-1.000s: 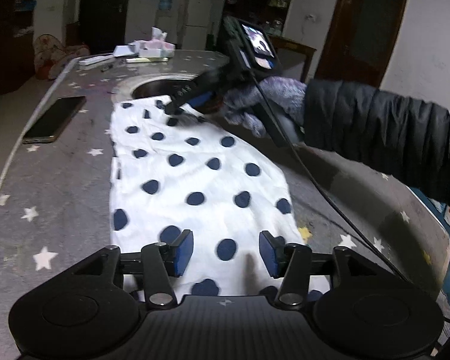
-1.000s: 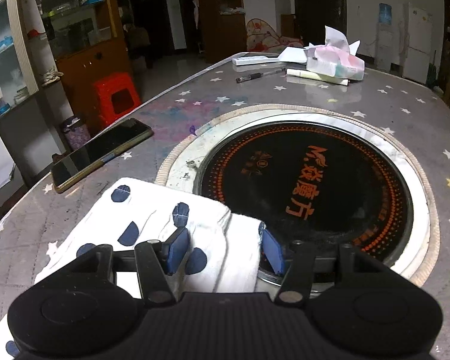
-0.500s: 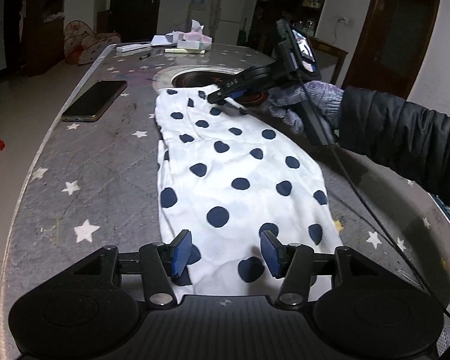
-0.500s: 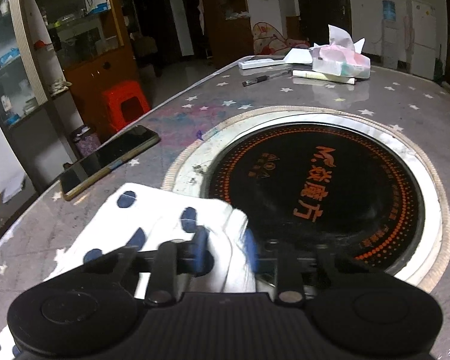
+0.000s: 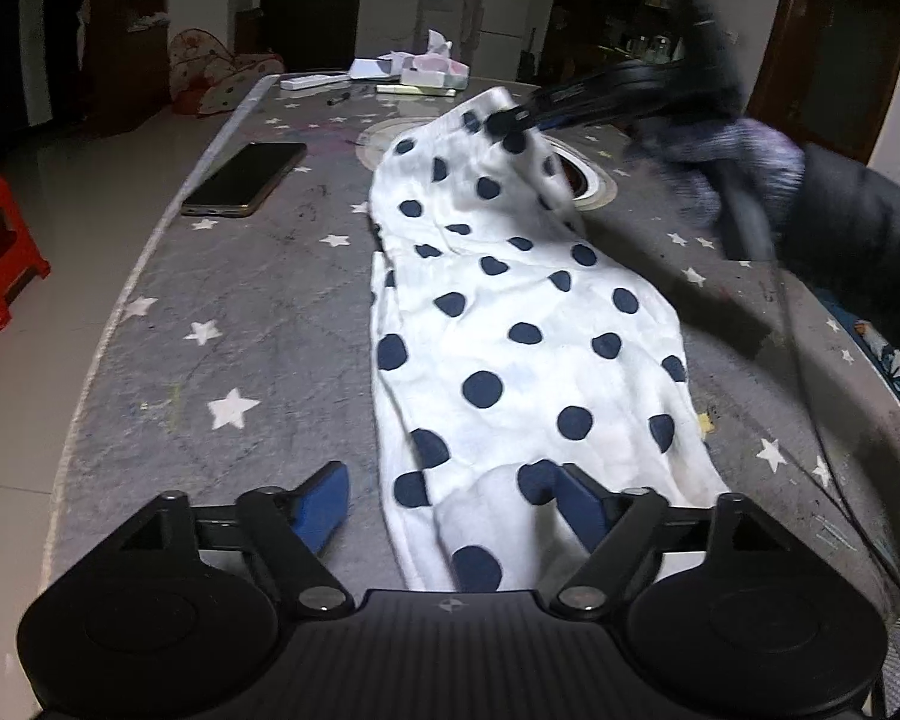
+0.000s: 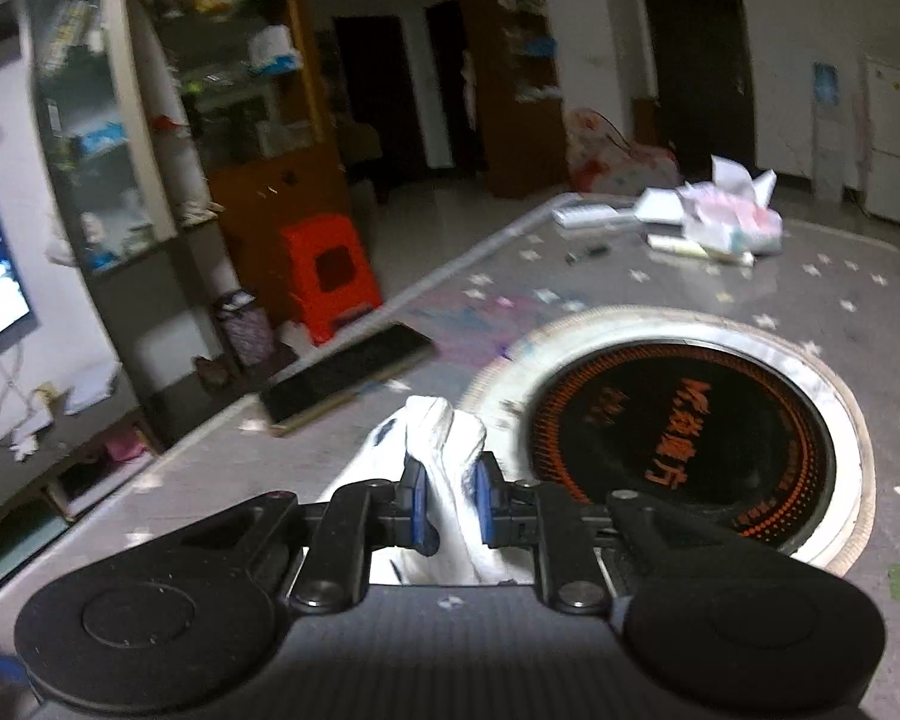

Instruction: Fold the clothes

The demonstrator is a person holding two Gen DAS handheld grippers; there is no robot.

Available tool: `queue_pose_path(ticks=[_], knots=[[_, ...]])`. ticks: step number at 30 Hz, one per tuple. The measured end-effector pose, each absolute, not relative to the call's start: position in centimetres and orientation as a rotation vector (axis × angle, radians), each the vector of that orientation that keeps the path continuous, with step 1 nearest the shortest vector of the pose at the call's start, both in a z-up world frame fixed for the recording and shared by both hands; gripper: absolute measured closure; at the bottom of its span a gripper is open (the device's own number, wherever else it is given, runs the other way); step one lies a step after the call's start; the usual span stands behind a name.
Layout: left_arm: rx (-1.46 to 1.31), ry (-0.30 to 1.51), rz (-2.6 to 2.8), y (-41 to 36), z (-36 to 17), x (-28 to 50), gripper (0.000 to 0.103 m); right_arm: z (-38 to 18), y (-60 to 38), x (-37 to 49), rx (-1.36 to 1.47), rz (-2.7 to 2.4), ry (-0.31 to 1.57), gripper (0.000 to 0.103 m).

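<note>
While the far end of the polka-dot garment (image 5: pixel 510 324) is pinched and raised off the surface (image 5: pixel 258 324) by the right hand-held gripper (image 6: pixel 450 501), whose jaws have just been closing on it, only the start of a lengthwise fold is judged done. The garment's long axis is laid from the surface's near edge toward the far edge, its lifted end beside the round inset hob (image 6: pixel 690 438). The near end is straddled, not gripped, by the left hand-held gripper (image 5: pixel 450 504), whose jaws have just been opening.

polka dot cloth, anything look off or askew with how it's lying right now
Yes. The polka dot cloth lies rumpled, and its far end is pinched in the right gripper and lifted off the table, beside the round cooktop. The left gripper has just opened around the near end, its pads not pressing.
</note>
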State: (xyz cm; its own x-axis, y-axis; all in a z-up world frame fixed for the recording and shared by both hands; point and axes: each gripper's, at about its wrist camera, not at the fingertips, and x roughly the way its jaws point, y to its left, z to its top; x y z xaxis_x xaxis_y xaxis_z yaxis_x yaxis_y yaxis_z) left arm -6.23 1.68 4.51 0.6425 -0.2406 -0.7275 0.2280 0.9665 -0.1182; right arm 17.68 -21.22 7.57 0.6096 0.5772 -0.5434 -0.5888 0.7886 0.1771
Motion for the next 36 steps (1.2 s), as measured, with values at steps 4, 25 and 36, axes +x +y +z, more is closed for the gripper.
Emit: queue_pose_path(ticks=[4, 25, 36], knots=[[-0.013, 0.836, -0.243, 2.0, 4.5, -7.0, 0.014, 9.5, -21.5, 13.8, -0.010, 0.734, 0.589, 0.088], [-0.030, 0.811, -0.128, 4.6, 4.2, -11.7, 0.011, 12.6, -22.8, -4.9, 0.020, 1.011, 0.558, 0.088], [-0.051, 0.773, -0.011, 7.8, 5.1, -13.1, 0.011, 11.1, -22.5, -12.5, -0.112, 1.177, 0.534, 0.088]])
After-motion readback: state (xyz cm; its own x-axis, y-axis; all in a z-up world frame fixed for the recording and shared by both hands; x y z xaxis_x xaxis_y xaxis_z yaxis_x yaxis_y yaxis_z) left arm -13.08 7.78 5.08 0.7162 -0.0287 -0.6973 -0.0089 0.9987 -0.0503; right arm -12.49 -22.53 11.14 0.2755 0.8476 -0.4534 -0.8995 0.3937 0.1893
